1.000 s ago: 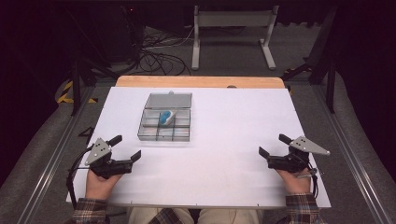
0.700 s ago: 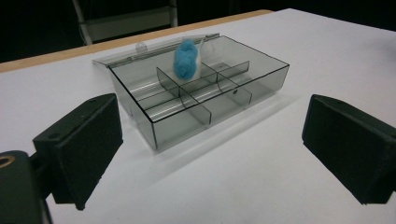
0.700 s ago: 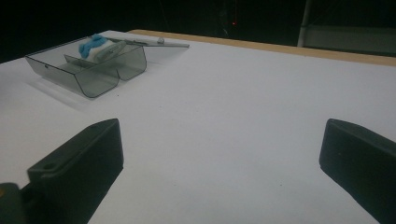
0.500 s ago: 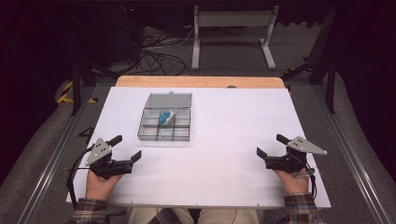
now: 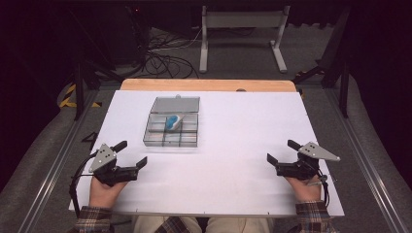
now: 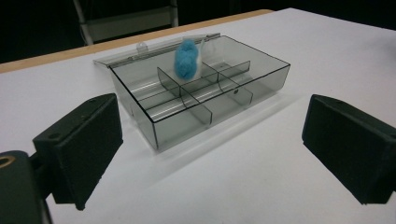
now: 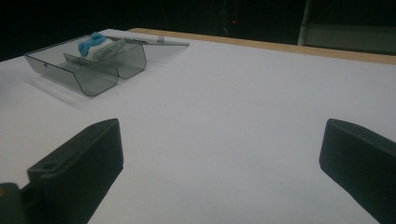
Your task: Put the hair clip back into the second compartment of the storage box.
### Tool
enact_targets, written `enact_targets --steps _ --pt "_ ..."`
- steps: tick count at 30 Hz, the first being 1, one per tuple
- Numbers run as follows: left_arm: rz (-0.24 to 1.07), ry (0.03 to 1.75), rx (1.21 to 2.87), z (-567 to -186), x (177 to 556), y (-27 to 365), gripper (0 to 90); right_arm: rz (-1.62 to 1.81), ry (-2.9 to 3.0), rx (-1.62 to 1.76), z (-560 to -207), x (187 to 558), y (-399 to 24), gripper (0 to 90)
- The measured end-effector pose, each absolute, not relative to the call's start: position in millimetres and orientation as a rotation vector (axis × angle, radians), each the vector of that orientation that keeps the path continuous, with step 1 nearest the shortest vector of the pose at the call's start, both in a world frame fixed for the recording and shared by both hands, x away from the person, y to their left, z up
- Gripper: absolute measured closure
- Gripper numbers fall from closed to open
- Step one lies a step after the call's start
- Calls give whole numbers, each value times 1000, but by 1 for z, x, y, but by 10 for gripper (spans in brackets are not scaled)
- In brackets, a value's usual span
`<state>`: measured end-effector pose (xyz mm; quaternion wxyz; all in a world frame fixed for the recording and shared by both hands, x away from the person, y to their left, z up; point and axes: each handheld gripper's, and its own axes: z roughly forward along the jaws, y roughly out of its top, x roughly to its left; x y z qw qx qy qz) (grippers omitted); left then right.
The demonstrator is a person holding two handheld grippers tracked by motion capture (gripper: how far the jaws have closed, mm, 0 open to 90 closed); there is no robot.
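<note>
Left gripper (image 5: 130, 154) rests at the near left of the table (image 5: 233, 194), jaws spread, empty. Clear box (image 5: 171, 128) sits ahead of it, lid back, blue puff (image 5: 171, 121) in a back middle cell. Right gripper (image 5: 282, 152) far right, jaws released. Looks like pre-reach; next, left closes in on the puff.

The blue fluffy thing (image 6: 187, 58) in the clear box (image 6: 261, 79) partly hides a white piece behind it, perhaps paper, too small to tell.
</note>
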<state>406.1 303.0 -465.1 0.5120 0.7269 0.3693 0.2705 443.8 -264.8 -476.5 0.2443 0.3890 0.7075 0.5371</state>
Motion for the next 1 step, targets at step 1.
enact_targets --steps 1 --pt "651 889 1749 -465 406 303 58 1459 1935 1069 -477 444 -265 2"
